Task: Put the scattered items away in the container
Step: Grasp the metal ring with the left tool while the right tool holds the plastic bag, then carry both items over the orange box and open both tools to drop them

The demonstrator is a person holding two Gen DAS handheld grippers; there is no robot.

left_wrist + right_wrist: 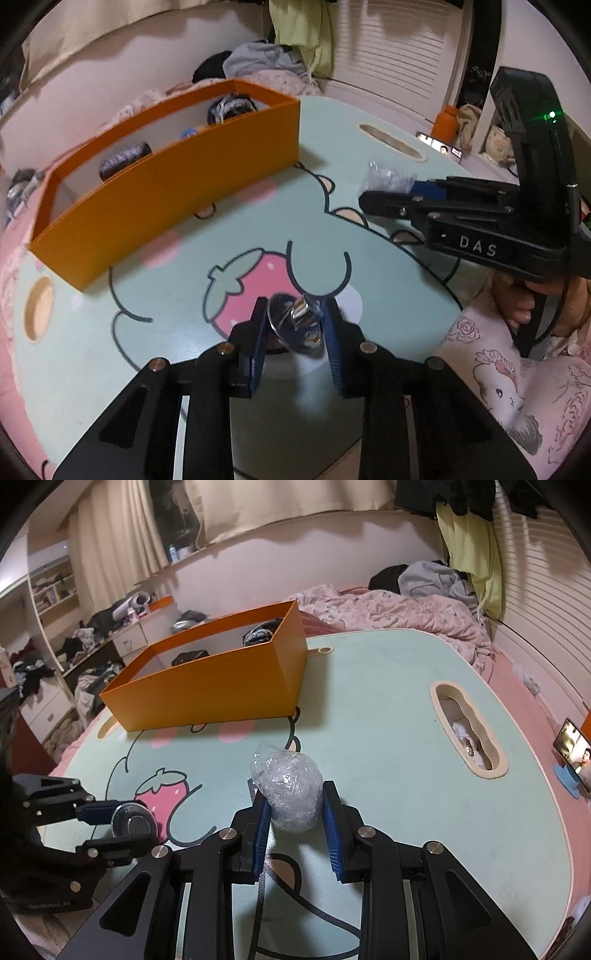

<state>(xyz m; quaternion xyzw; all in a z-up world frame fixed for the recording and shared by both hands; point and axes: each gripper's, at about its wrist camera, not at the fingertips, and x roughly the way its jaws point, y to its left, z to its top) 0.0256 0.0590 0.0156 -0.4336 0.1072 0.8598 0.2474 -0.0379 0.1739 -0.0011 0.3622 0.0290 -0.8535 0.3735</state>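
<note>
An orange box [177, 195] stands on the mint table [166, 332] with dark rolled items [125, 160] inside; it also shows in the right wrist view [214, 686]. My left gripper [295, 325] is shut on a clear round suction-cup hook [295, 323] just above the table; it also shows in the right wrist view [131, 821]. My right gripper [295, 805] is shut on a crinkled clear plastic bag [290, 790]. The same bag shows in the left wrist view [388, 179] at the right gripper's tip [373, 197].
The table has a slot cut-out [469, 731] at the right and a round hole [38, 308] at the left. Pink bedding [388, 609] and clothes lie behind. A phone [572, 749] stands at the far right.
</note>
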